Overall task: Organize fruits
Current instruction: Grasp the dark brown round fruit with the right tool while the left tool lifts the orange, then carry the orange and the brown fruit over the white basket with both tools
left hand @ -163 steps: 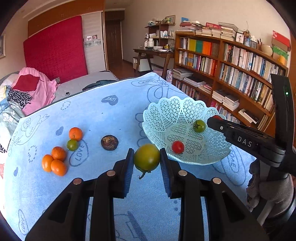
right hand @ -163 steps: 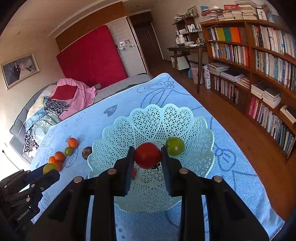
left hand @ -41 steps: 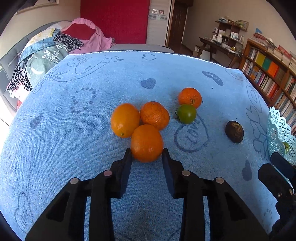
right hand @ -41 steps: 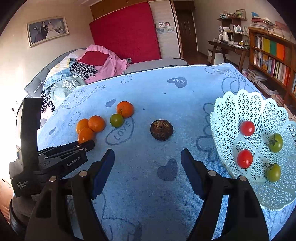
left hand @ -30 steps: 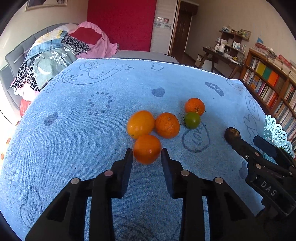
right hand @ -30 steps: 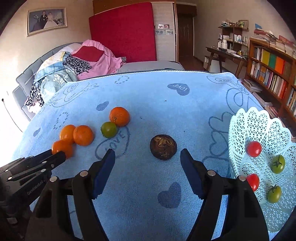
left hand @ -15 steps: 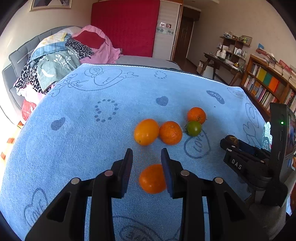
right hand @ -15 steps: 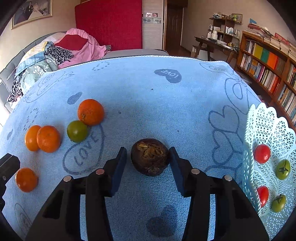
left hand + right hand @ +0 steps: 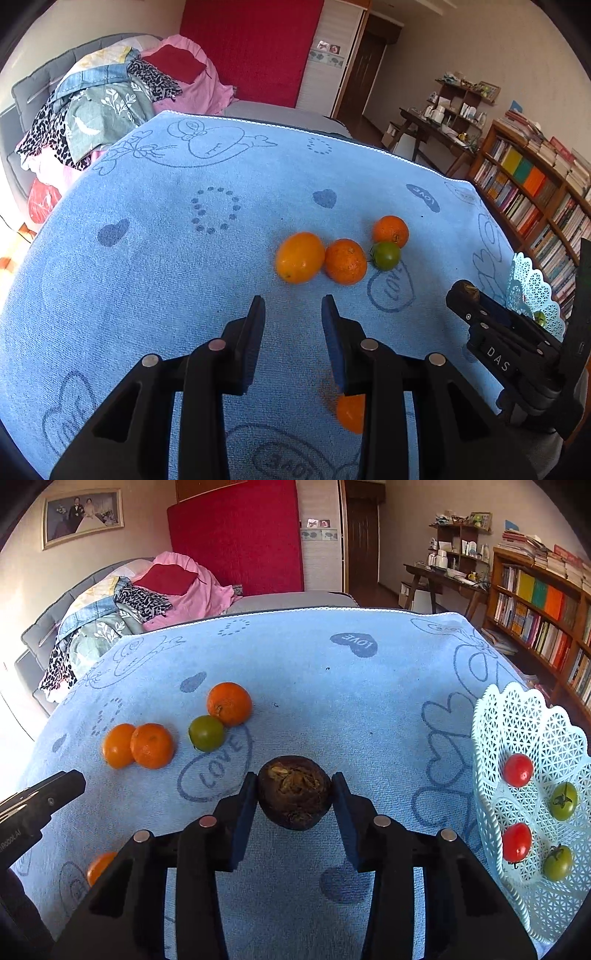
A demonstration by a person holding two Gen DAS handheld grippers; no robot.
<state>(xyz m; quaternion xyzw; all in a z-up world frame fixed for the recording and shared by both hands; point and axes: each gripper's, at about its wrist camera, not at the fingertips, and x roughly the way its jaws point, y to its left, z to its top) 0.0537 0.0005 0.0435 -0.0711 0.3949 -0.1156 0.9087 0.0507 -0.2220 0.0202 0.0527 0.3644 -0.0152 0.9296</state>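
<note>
White lattice basket (image 9: pixel 517 716) at 3 o'clock in the right wrist view, holding two red tomatoes (image 9: pixel 518 770) and two green tomatoes (image 9: pixel 564 801); no oranges in it. Only a scalloped rim of it showing at 3 o'clock in the left wrist view.

Right gripper (image 9: pixel 295 790) clamped on the dark brown wrinkled fruit (image 9: pixel 294 792), both pads pressed to its sides, jaws having just closed from wide apart a second ago, when that fruit lay free on the blue towel (image 9: pixel 332 686) between them.

Left gripper (image 9: pixel 292 308) narrowed to its tightest with nothing between the pads. Fallen orange (image 9: pixel 351 411) lying on the towel at 5 o'clock, half hidden under the right-hand finger; a second ago pinched between those same pads, half a second ago already slipping below them.

At 10 o'clock from the brown fruit, left on the towel: two oranges (image 9: pixel 138 745) touching, then a green citrus (image 9: pixel 206 733) touching a third orange (image 9: pixel 229 703).
</note>
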